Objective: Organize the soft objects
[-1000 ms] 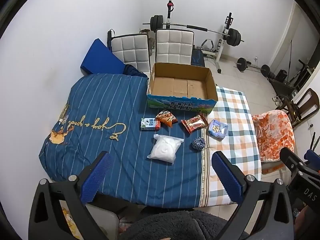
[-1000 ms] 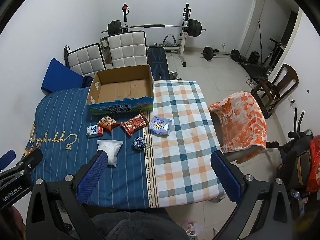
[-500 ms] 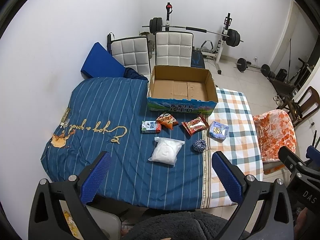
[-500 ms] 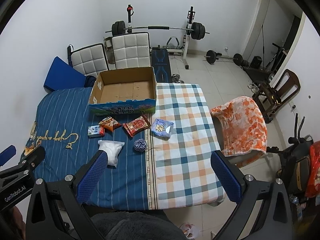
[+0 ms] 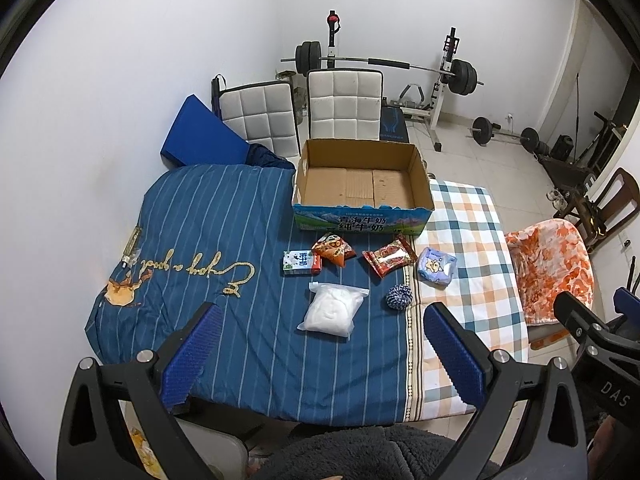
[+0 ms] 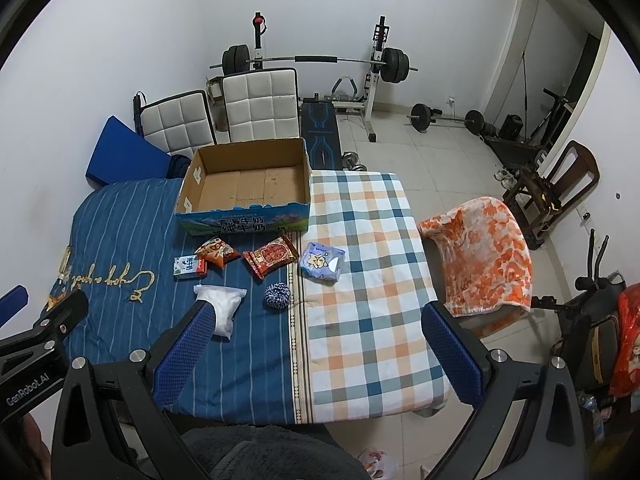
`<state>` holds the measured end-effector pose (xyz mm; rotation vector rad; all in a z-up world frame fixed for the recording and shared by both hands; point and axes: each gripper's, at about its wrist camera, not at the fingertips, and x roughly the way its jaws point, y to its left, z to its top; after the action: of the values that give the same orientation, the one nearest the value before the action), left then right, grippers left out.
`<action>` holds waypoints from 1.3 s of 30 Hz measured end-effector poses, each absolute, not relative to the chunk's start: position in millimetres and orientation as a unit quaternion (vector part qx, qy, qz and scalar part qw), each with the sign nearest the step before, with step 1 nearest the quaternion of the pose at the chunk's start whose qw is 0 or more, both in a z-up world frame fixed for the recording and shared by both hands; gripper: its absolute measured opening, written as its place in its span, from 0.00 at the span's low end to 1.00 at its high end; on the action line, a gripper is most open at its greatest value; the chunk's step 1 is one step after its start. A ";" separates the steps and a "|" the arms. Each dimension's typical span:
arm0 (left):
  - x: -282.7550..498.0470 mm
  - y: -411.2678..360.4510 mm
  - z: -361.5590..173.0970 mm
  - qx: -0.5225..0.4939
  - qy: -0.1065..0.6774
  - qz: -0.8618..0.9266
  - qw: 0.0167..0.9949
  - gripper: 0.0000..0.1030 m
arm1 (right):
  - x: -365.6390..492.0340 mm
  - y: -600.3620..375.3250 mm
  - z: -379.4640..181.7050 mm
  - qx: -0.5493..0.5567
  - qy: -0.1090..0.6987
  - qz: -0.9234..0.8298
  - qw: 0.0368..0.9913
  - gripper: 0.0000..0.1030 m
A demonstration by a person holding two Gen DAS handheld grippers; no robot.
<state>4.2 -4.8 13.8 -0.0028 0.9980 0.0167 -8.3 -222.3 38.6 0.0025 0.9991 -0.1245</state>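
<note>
An open cardboard box [image 5: 362, 184] [image 6: 248, 184] stands at the far side of the cloth-covered table. In front of it lie a small milk carton [image 5: 301, 263], an orange snack bag [image 5: 333, 249], a red snack bag [image 5: 389, 257], a blue tissue pack [image 5: 436, 266] [image 6: 323, 261], a blue-white yarn ball [image 5: 399, 297] [image 6: 277, 295] and a clear bag of white stuffing [image 5: 334, 311] [image 6: 222, 306]. My left gripper [image 5: 320, 344] and right gripper [image 6: 316, 344] are both open and empty, held high above the table's near edge.
The table carries a blue striped cloth [image 5: 200, 240] on the left and a plaid cloth [image 6: 360, 264] on the right. Two white chairs [image 5: 344, 104] stand behind the box. An orange-blanket chair [image 6: 488, 252] is at right. Weight equipment [image 6: 320, 60] stands at the back.
Both grippers have pulled back and risen slightly, so the table looks a little farther. Objects on the table have not moved. Both stay open.
</note>
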 end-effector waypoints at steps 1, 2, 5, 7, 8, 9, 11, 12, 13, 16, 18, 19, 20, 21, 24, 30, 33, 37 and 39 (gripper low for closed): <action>4.4 -4.5 13.6 -0.002 0.478 0.008 0.878 1.00 | -8.3 -222.2 38.9 0.002 0.479 -0.059 0.876 1.00; 4.9 -4.8 14.2 -0.001 0.477 0.008 0.879 1.00 | -8.8 -222.0 39.0 0.001 0.478 -0.058 0.876 1.00; 8.1 -3.8 15.3 0.000 0.476 0.007 0.879 1.00 | -6.9 -222.8 38.5 -0.002 0.478 -0.059 0.877 1.00; 9.3 -4.3 15.3 0.000 0.476 0.005 0.879 1.00 | -5.1 -223.7 38.1 -0.003 0.476 -0.060 0.877 1.00; 10.4 -4.2 15.1 0.001 0.476 0.005 0.879 1.00 | -4.3 -222.2 38.2 -0.004 0.476 -0.061 0.877 1.00; 10.5 -4.2 15.0 0.001 0.476 0.005 0.879 1.00 | -3.4 -221.5 38.1 -0.007 0.476 -0.062 0.877 1.00; 11.0 -4.6 14.9 0.001 0.477 0.004 0.879 1.00 | -2.6 -221.6 37.8 -0.007 0.475 -0.062 0.878 1.00; 12.5 -3.2 14.3 0.001 0.478 0.004 0.878 1.00 | -2.6 -221.5 37.9 -0.007 0.475 -0.062 0.877 1.00; 9.7 -5.7 14.6 0.000 0.476 0.005 0.879 1.00 | -3.1 -222.0 38.2 -0.007 0.475 -0.062 0.878 1.00; 9.9 -7.8 13.9 -0.001 0.475 0.004 0.880 1.00 | -2.6 -222.0 39.2 -0.009 0.474 -0.063 0.878 1.00; 10.6 -8.2 13.3 -0.001 0.475 0.003 0.880 1.00 | -2.4 -222.2 39.4 -0.008 0.474 -0.063 0.878 1.00; 10.5 -8.4 13.4 -0.001 0.475 0.004 0.880 1.00 | -2.3 -222.1 39.4 -0.009 0.474 -0.063 0.878 1.00; 10.5 -8.7 13.4 -0.001 0.476 0.004 0.880 1.00 | -1.6 -222.1 39.2 -0.011 0.474 -0.065 0.878 1.00; 11.2 -8.5 12.9 -0.001 0.476 0.003 0.879 1.00 | -1.9 -222.3 39.5 -0.012 0.473 -0.065 0.878 1.00; 10.9 -10.7 12.8 -0.001 0.477 0.004 0.879 1.00 | 0.4 -222.5 40.0 -0.012 0.474 -0.066 0.878 1.00; 11.3 -11.0 11.2 0.002 0.476 0.005 0.879 1.00 | 1.7 -222.0 40.0 -0.010 0.476 -0.067 0.877 1.00; 11.8 -10.5 11.2 0.004 0.478 0.004 0.879 1.00 | 2.0 -222.2 39.2 -0.008 0.477 -0.069 0.876 1.00; 10.5 -10.6 10.3 0.003 0.478 0.004 0.879 1.00 | 1.6 -221.4 38.5 -0.009 0.477 -0.069 0.876 1.00; 10.4 -11.0 10.2 0.002 0.477 0.004 0.879 1.00 | 1.0 -220.8 36.9 -0.008 0.477 -0.071 0.876 1.00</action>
<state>10.4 -11.0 10.2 0.0035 0.9954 0.0073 1.0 -220.8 36.9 -0.0166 0.9962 -0.1484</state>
